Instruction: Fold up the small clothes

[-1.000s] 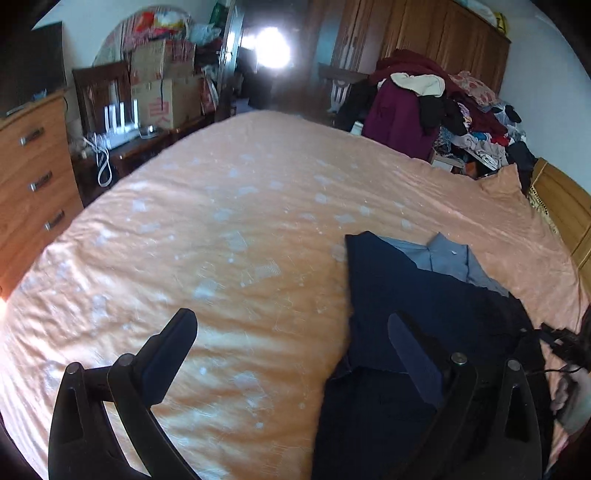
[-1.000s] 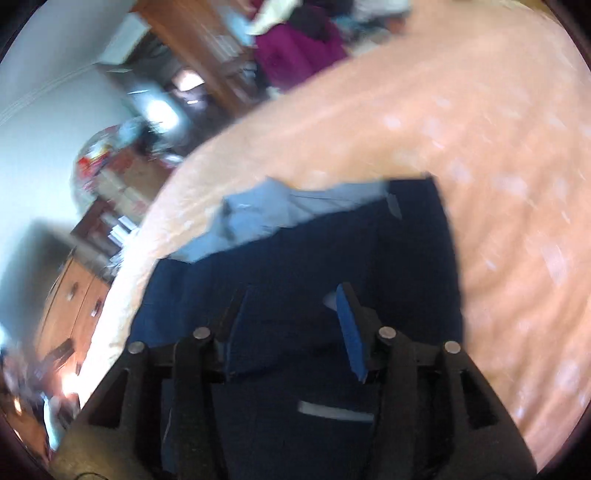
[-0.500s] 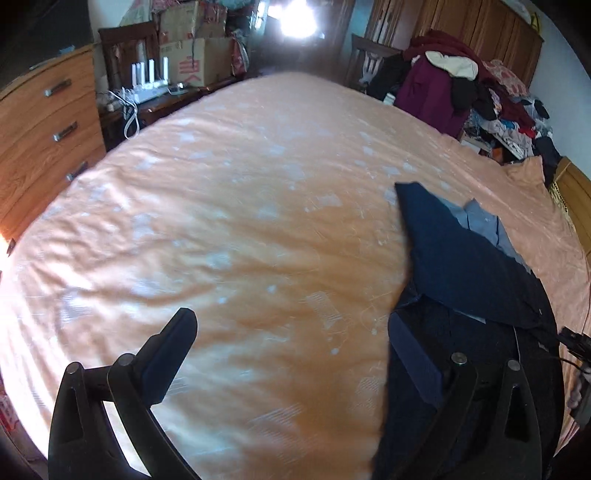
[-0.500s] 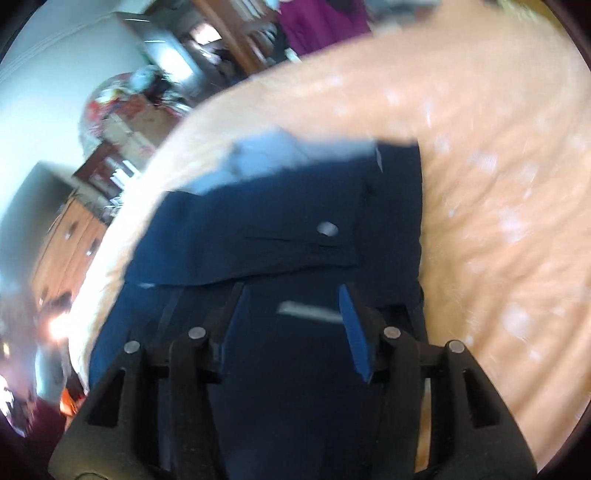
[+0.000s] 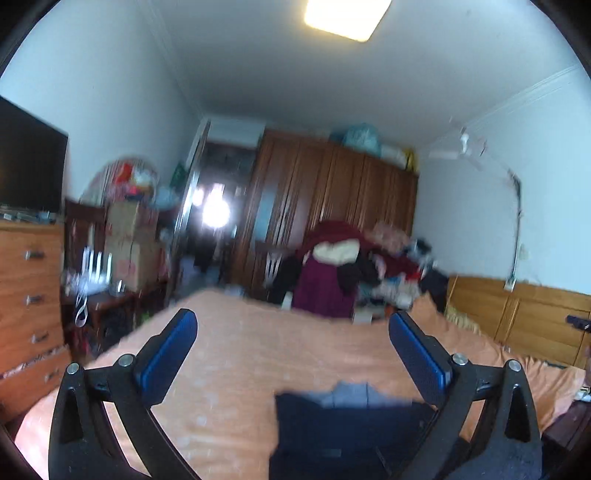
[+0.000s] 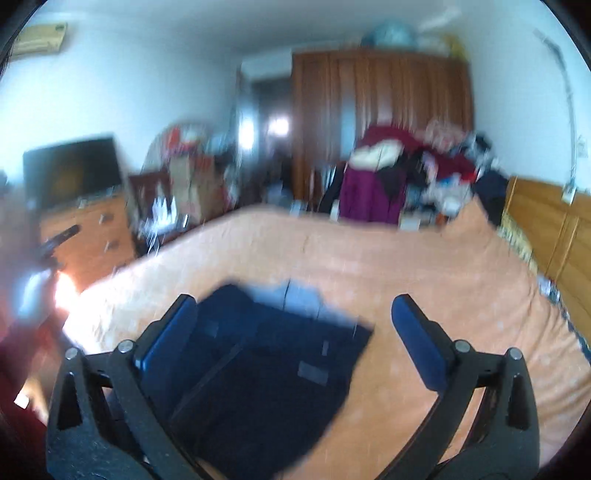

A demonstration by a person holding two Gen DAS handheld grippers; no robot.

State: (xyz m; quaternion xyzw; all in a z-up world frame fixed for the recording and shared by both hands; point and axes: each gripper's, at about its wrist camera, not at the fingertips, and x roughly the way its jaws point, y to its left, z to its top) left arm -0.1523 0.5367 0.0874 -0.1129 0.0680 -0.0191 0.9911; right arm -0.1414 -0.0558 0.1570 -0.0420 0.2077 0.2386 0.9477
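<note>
Two grippers fill the near edge of the views, each raised and looking level across the room. The left gripper (image 5: 291, 328) has its jaws spread wide with nothing between them, blue pads facing inward. The right gripper (image 6: 293, 314) likewise has its jaws spread apart and holds nothing.

Just beyond and below them lies the dark navy garment (image 6: 269, 373), folded into a rough rectangle on the bed (image 6: 424, 266), near the bed's front edge. A paler blue piece (image 6: 295, 291) shows at its far edge; whether it is part of the same garment or a separate one cannot be told through the blur. In the left wrist view the garment (image 5: 347, 424) sits low between the gripper's fingers, nearer the right one. The peach bedspread (image 5: 295, 343) stretches away behind it.

Farther off, a wooden chest of drawers (image 5: 29, 295) stands at the left with a dark television (image 6: 72, 171) on it. At the far side of the bed a heap of clothes (image 5: 343, 266) is piled up, maroon and cream among them. Behind that stands a brown wooden wardrobe (image 5: 332, 188), and a ceiling light (image 5: 347, 16) glows overhead.
</note>
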